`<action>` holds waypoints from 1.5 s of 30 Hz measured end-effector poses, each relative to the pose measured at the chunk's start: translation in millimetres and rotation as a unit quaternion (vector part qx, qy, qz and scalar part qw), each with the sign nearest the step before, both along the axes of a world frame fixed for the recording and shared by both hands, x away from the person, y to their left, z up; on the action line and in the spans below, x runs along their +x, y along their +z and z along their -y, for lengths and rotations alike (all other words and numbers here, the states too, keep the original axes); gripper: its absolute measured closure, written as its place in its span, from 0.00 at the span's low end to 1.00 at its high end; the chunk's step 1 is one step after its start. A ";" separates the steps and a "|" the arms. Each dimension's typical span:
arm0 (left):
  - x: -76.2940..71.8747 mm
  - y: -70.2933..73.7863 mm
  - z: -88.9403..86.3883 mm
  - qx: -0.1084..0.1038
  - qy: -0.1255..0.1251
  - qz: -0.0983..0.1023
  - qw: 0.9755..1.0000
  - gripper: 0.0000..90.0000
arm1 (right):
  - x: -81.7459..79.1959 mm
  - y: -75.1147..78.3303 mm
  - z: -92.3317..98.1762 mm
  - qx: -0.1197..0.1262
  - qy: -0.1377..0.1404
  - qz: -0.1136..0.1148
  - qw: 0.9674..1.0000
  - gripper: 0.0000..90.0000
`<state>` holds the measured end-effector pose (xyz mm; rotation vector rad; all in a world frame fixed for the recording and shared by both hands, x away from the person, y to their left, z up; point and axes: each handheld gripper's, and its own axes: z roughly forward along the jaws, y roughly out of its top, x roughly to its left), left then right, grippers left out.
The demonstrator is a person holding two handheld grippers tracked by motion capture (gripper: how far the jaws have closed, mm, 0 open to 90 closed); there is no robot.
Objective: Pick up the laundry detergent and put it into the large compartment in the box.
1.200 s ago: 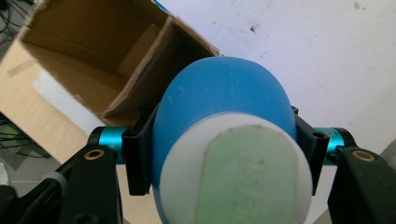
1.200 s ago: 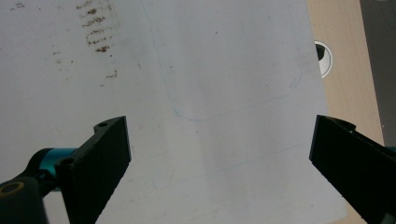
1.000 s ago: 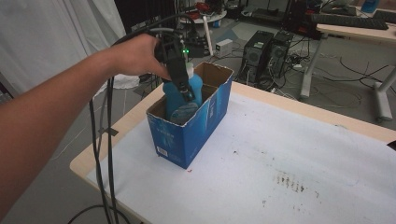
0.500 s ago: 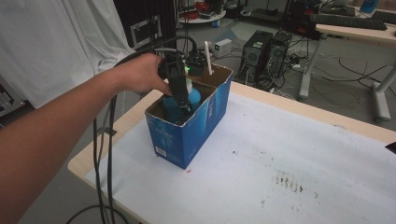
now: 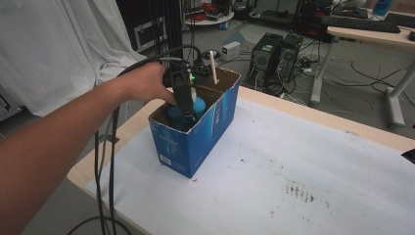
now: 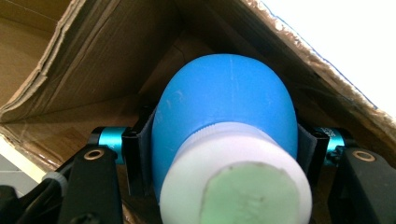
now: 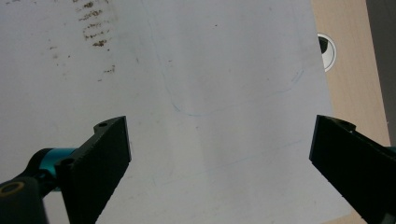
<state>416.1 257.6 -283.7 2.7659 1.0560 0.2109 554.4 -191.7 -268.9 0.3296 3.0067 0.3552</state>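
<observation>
My left claw [image 6: 219, 154] is clamped on a blue bottle [image 6: 224, 116] with a white cap, inside the open blue cardboard box [image 5: 205, 142] at the table's [image 5: 303, 171] near-left corner. The bottle's long axis runs along my jaws, cap toward my hand, rounded base toward the box's corner ahead. My right claw [image 7: 219, 154] hovers wide apart over bare table, well away from the box.
</observation>
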 end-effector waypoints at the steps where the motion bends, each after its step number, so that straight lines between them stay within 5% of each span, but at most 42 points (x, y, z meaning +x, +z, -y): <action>1: 0.4 0.0 -0.4 0.000 0.000 -0.002 1.000 0.42 | -0.1 0.3 0.2 0.000 0.000 0.000 1.000 0.05; 13: 2.2 3.4 -7.2 -0.010 0.027 0.015 0.999 0.37 | -2.7 2.0 1.4 -0.003 0.003 0.003 1.000 0.05; 26: -3.8 20.2 -16.6 -0.048 0.043 0.047 0.997 0.29 | -5.6 4.4 1.3 -0.001 0.003 0.005 1.000 0.05; 35: -16.1 56.2 -18.2 -0.074 0.046 0.066 0.994 0.25 | -7.5 7.2 2.3 0.000 0.002 0.008 1.000 0.05; 39: -25.1 76.2 -15.1 -0.089 0.046 0.080 0.992 0.23 | -10.1 9.3 1.9 0.002 0.003 0.010 1.000 0.05; 42: -33.1 89.8 -11.2 -0.106 0.055 0.104 0.987 0.22 | -12.4 10.9 2.2 0.004 0.003 0.013 1.000 0.05; 45: -36.4 95.4 -8.7 -0.108 0.049 0.109 0.987 0.23 | -12.7 11.8 3.3 0.003 0.006 0.014 1.000 0.05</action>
